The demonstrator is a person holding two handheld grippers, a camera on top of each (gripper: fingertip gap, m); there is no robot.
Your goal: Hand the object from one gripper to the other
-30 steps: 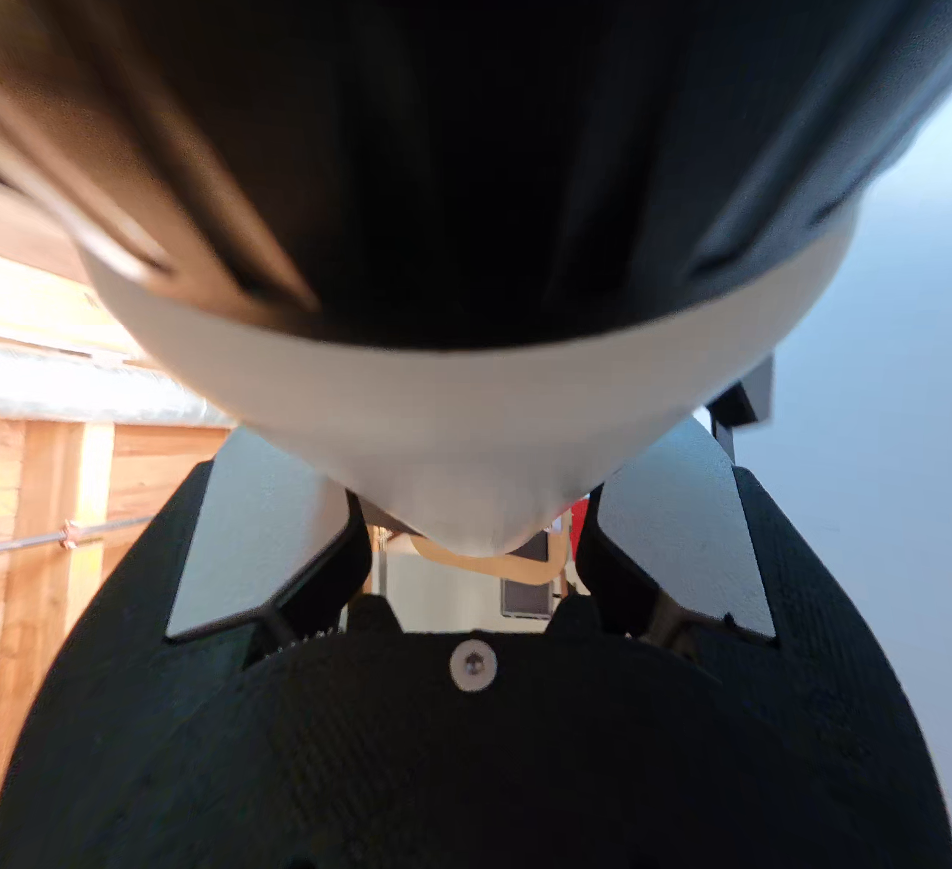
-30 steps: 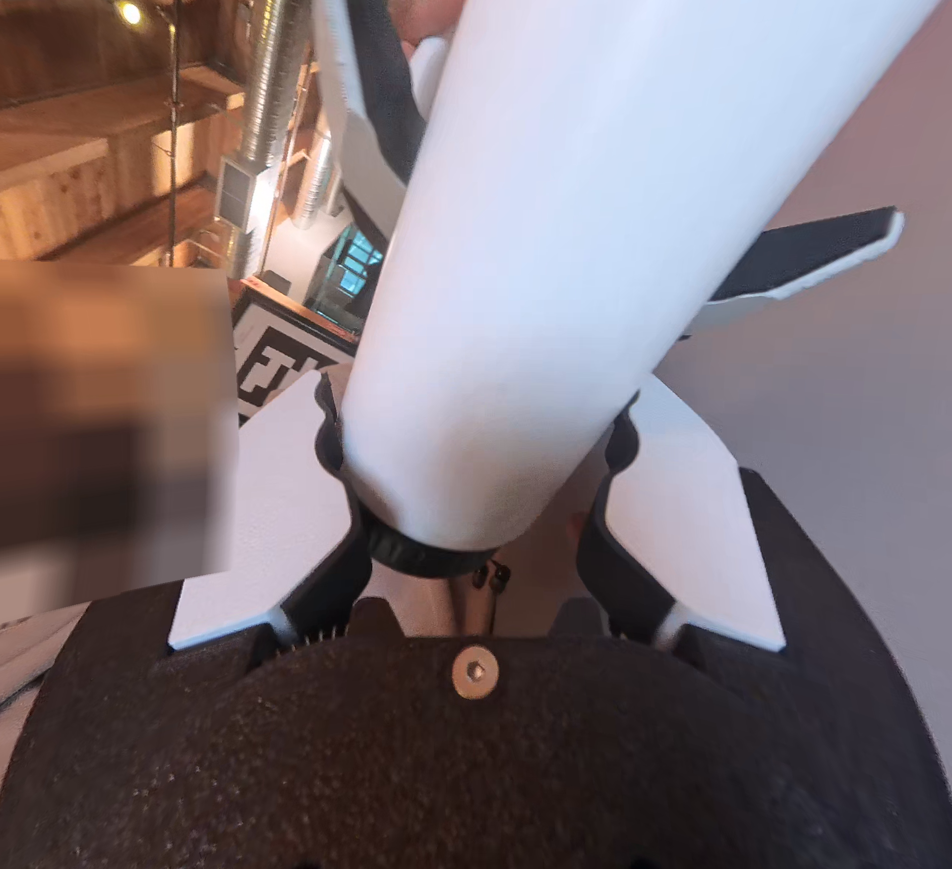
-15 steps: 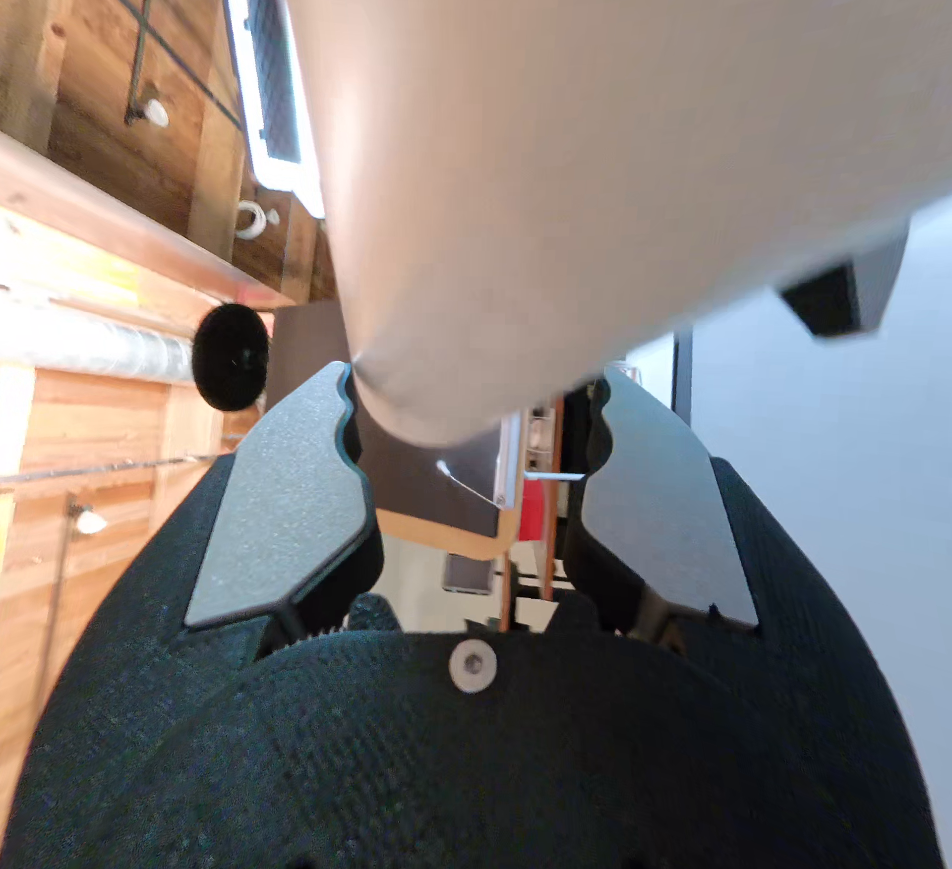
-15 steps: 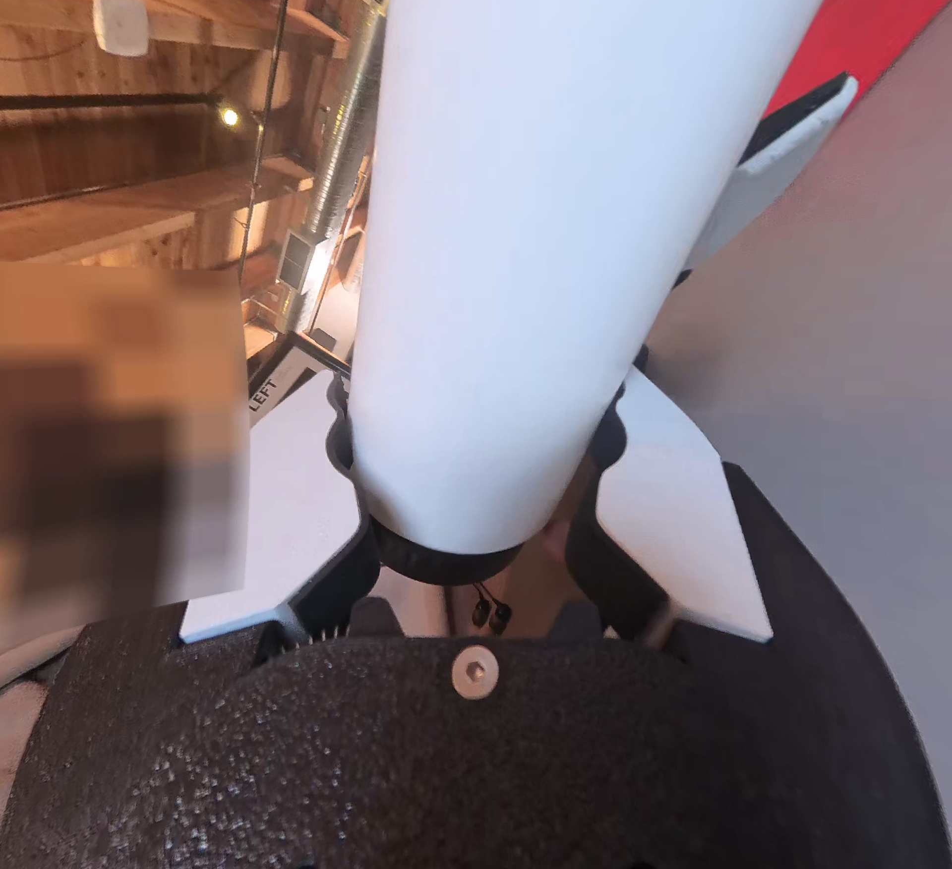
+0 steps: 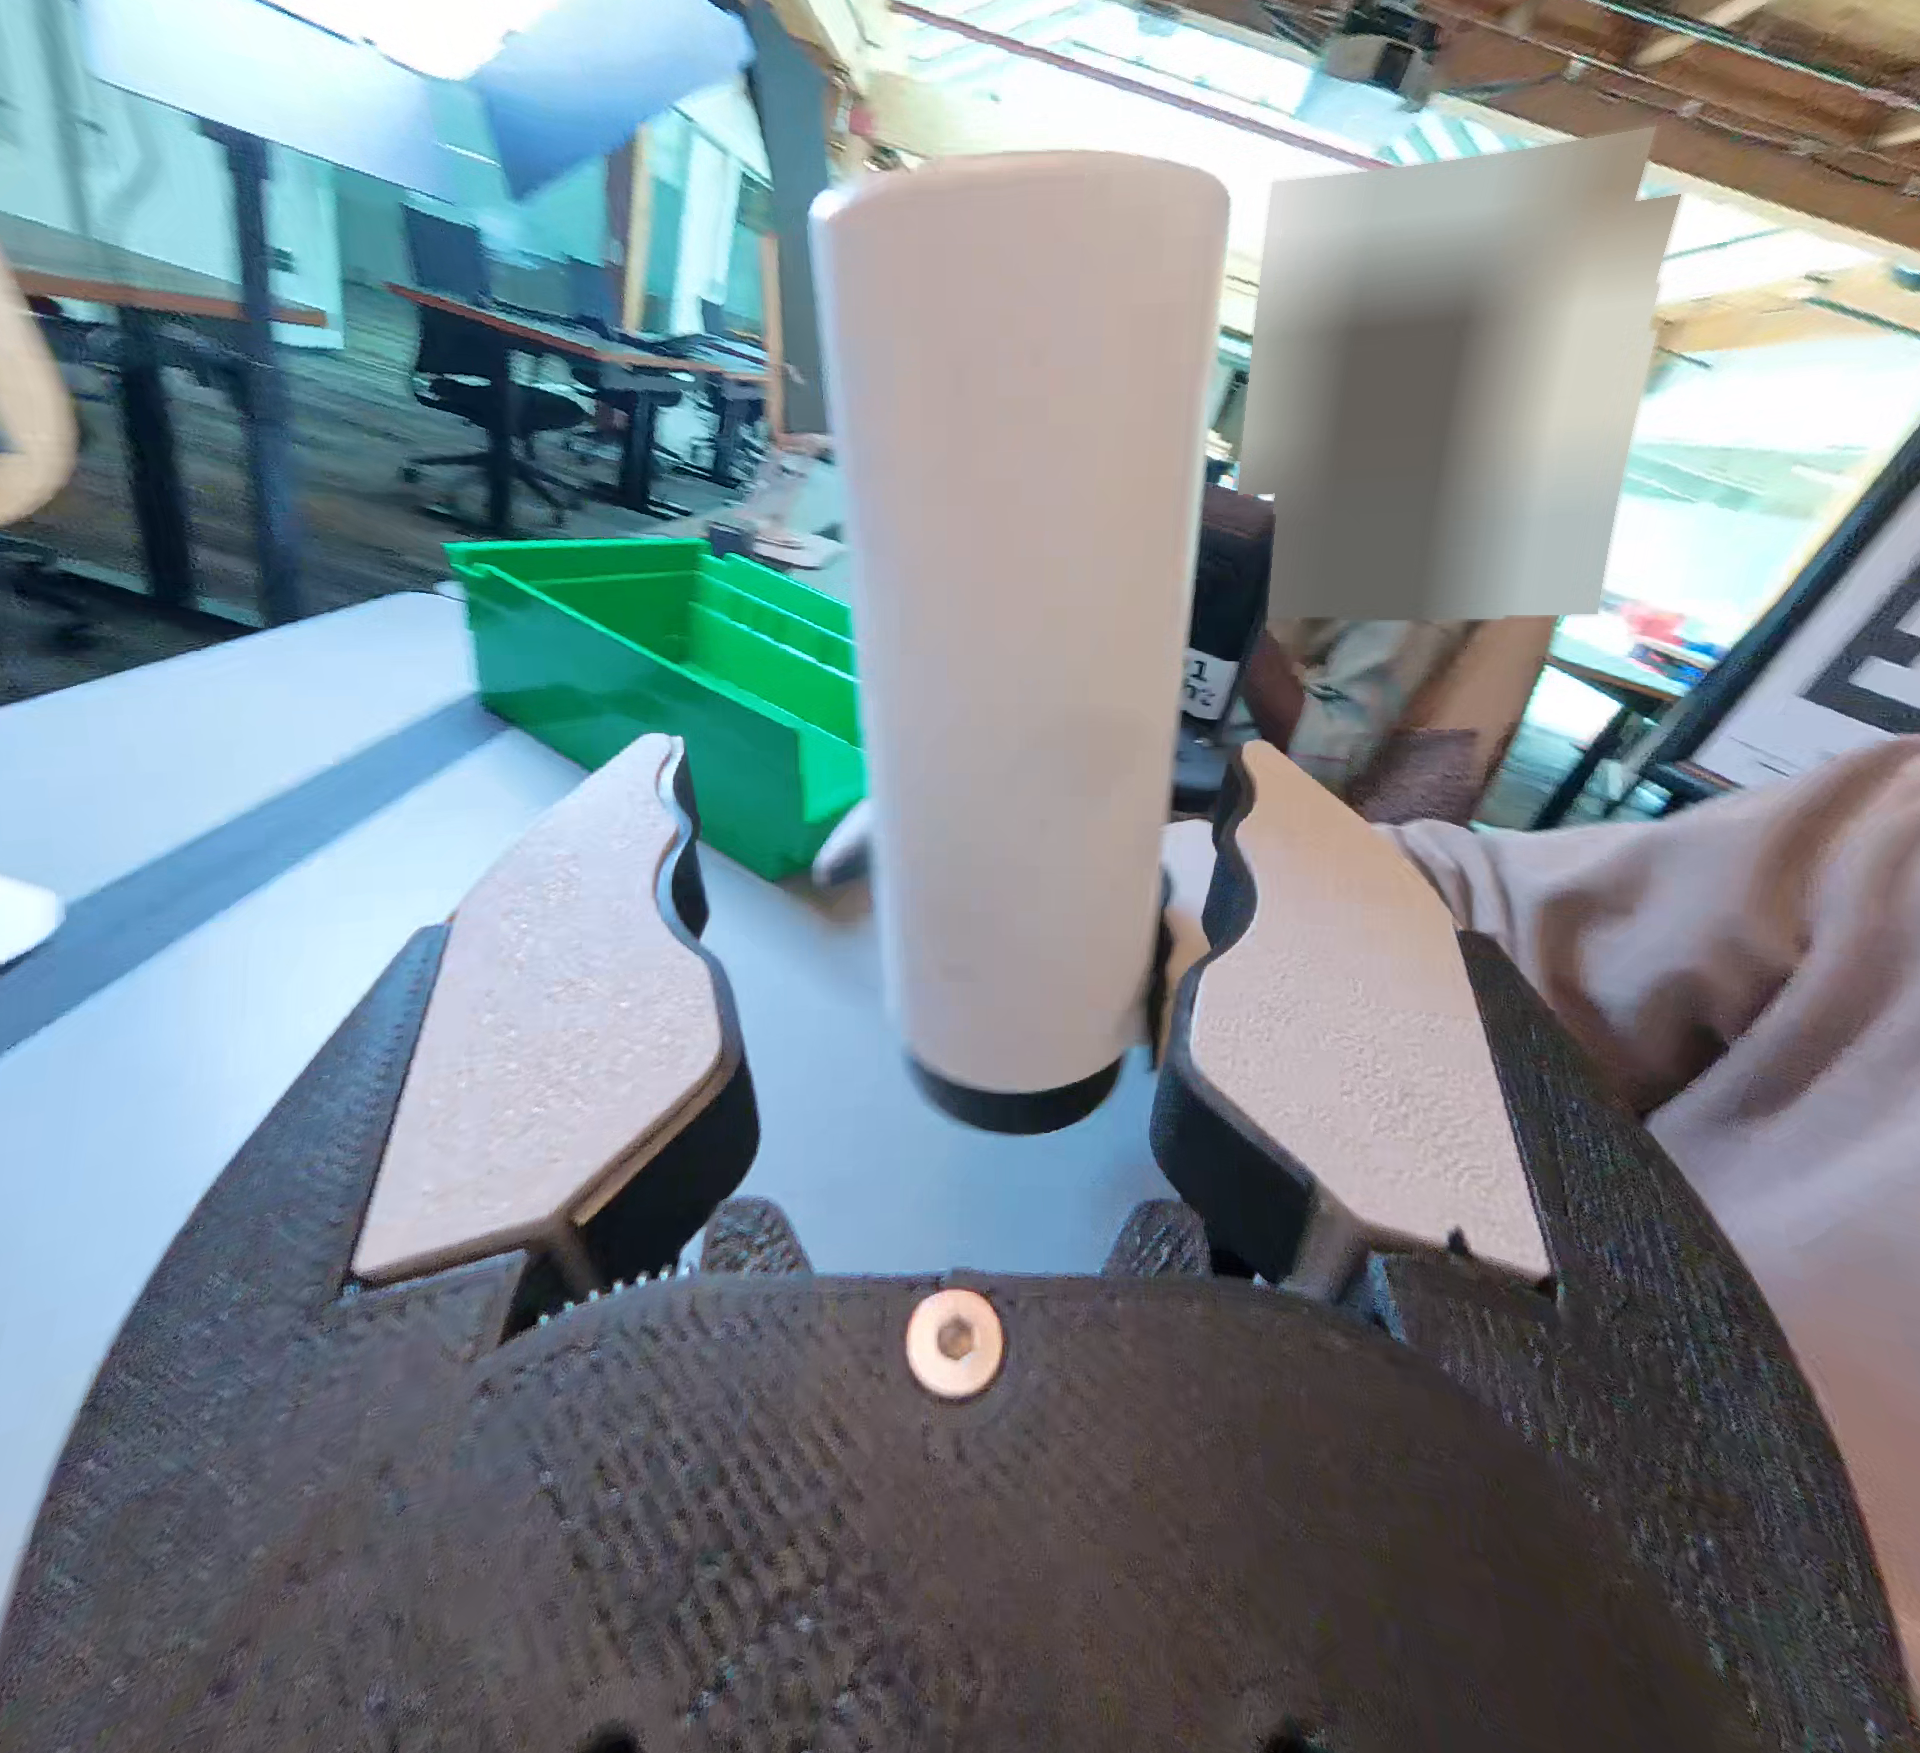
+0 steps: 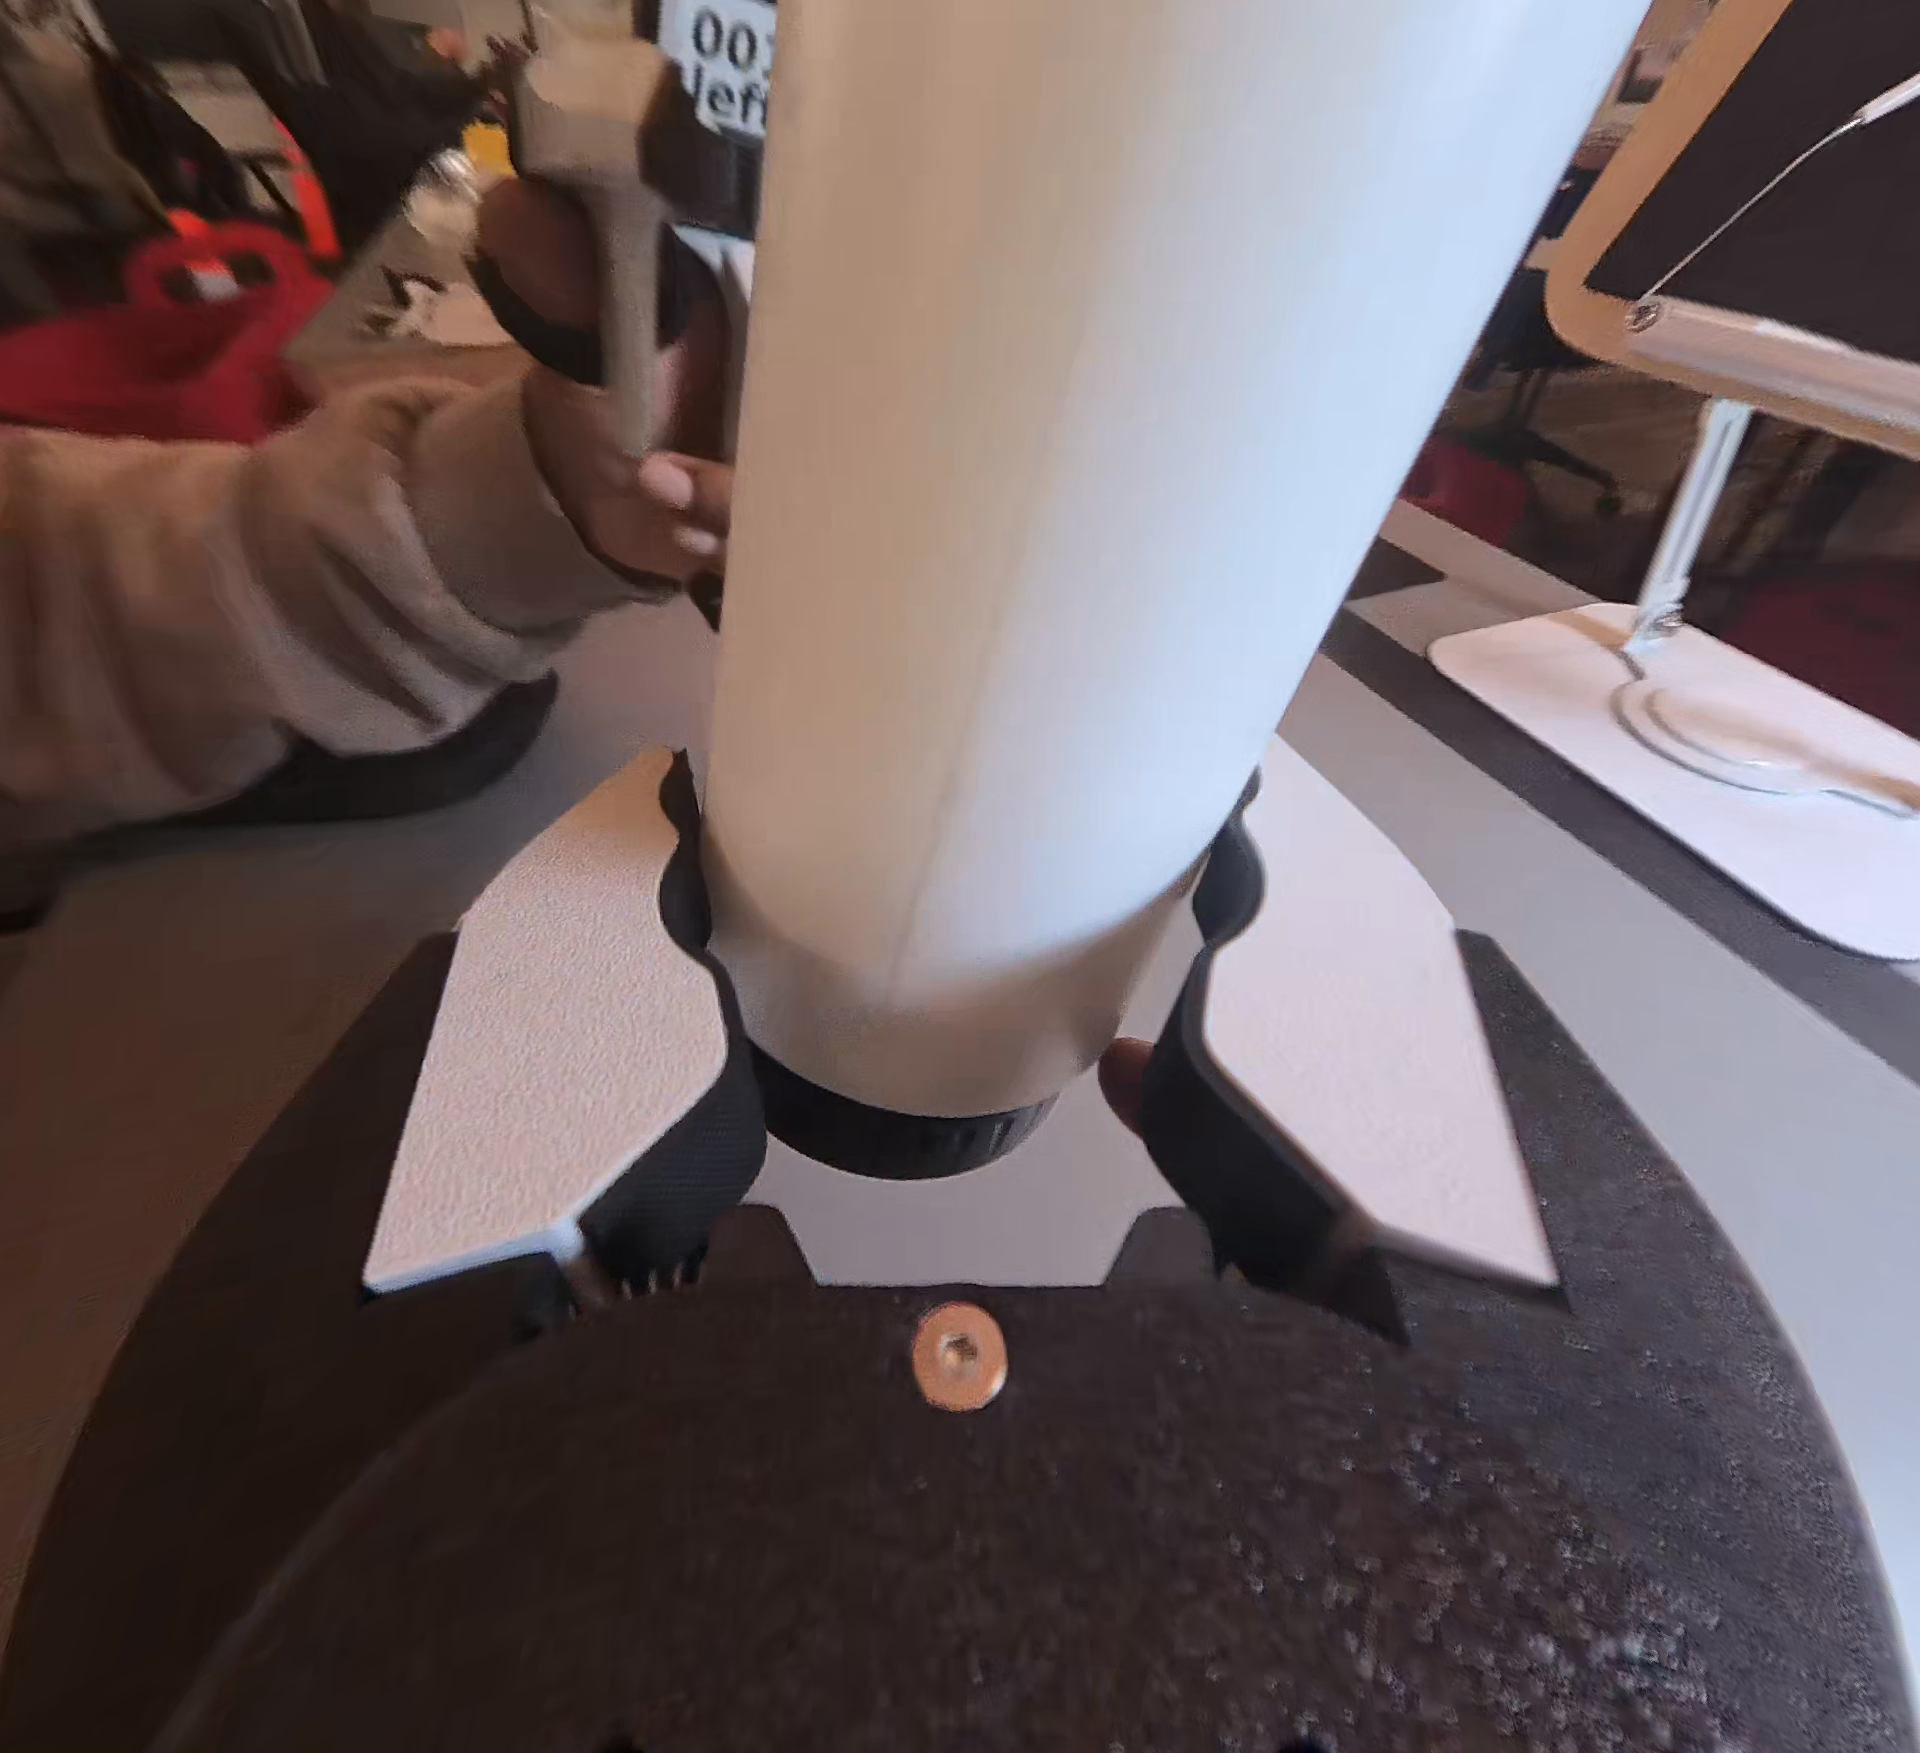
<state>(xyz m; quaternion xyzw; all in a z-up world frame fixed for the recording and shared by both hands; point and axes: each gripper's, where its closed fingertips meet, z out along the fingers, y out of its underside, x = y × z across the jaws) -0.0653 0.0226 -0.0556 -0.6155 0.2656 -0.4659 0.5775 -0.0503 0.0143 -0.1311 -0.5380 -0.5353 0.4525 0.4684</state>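
Observation:
A tall white bottle [image 5: 1018,560] with a black cap at its lower end stands upright between my left gripper's fingers. My left gripper [image 5: 956,768] is open, with a clear gap on the bottle's left side. In the right wrist view the same bottle [image 6: 1039,353] fills the middle. My right gripper [image 6: 961,778] is shut on it just above the cap, with both fingers against its sides. The hand holding the left gripper's handle [image 6: 613,269] shows behind the bottle on the left.
A green plastic bin [image 5: 665,664] sits on the grey table [image 5: 208,820] behind the bottle. A monitor [image 6: 1766,145] on a white base [image 6: 1662,747] stands at the right. A beige sleeve [image 5: 1662,924] crosses the table, and a red bag [image 6: 156,342] is farther back.
Both views have swung down from the ceiling to table level. The bottle is now farther from the left camera and shows whole. My right gripper has kept its hold.

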